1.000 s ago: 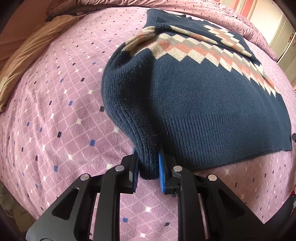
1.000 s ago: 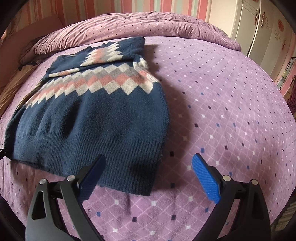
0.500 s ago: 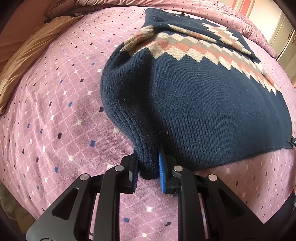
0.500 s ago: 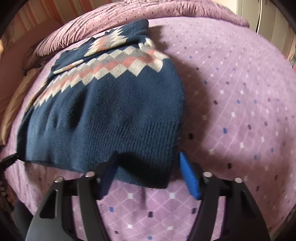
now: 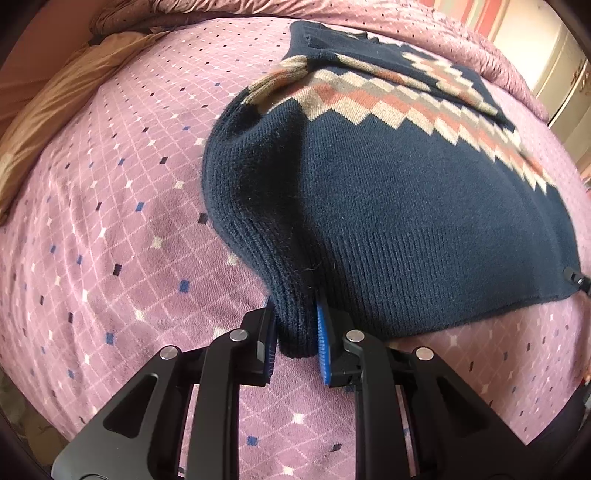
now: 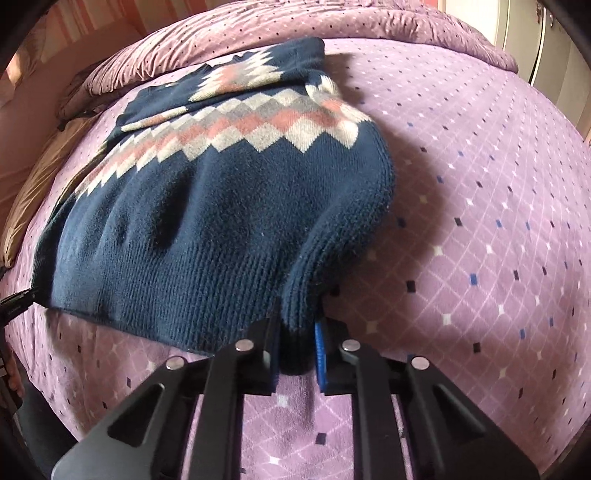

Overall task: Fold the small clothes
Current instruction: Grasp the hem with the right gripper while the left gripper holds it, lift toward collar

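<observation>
A navy knitted sweater (image 5: 406, 206) with a band of pink, grey and cream diamonds lies on the purple bedspread (image 5: 110, 240). My left gripper (image 5: 295, 341) is shut on the near left corner of its ribbed hem, which bunches up between the blue pads. In the right wrist view the same sweater (image 6: 207, 221) spreads away from me, and my right gripper (image 6: 297, 350) is shut on the near right corner of the hem. Both pinched corners are lifted slightly off the bed. The far edge of the sweater is folded over itself.
A tan pillow (image 5: 62, 96) lies at the far left of the bed. A rumpled purple duvet (image 6: 332, 18) runs along the far side. Pale cupboard doors (image 6: 546, 48) stand at the right. The other gripper's tip (image 5: 576, 280) shows at the hem's right end.
My right gripper moved forward over the hem's right corner and shut on it, bunching the knit. The left gripper kept its grip and stayed put.
</observation>
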Tool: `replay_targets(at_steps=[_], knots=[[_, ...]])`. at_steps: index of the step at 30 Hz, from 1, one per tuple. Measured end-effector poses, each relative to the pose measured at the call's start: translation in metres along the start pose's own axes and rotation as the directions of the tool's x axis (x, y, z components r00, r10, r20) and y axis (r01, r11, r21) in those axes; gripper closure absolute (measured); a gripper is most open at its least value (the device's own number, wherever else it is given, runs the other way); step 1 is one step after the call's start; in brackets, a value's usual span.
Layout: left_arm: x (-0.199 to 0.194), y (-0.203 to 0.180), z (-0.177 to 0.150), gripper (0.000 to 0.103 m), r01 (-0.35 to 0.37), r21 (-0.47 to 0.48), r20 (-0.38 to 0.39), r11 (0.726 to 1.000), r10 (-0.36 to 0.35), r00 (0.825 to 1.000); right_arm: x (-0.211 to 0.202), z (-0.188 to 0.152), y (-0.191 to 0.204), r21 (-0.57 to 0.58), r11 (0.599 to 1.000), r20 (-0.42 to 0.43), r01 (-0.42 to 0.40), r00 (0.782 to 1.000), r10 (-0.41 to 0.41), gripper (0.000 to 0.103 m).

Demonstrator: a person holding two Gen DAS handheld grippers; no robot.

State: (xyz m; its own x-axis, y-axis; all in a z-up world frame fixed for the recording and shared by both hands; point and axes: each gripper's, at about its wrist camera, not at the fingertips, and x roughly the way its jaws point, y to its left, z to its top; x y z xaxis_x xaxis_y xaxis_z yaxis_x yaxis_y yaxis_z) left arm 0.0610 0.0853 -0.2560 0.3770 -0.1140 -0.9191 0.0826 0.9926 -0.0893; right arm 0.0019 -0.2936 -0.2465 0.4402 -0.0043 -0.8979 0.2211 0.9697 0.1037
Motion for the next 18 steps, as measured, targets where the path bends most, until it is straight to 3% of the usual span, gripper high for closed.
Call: replay_targets(at_steps=[12, 18], knots=[[-0.025, 0.001, 0.015, 0.088, 0.054, -0.003, 0.106, 0.999, -0.053, 0.993, -0.024, 0.017, 0.008, -0.077, 0.997, 0.088, -0.010, 0.996, 0.017, 0.089], [-0.027, -0.018, 0.048, 0.088, -0.001, 0.090, 0.175, 0.996, -0.015, 0.985, -0.015, 0.039, 0.018, -0.134, 0.991, 0.110, 0.010, 0.994, 0.005, 0.090]])
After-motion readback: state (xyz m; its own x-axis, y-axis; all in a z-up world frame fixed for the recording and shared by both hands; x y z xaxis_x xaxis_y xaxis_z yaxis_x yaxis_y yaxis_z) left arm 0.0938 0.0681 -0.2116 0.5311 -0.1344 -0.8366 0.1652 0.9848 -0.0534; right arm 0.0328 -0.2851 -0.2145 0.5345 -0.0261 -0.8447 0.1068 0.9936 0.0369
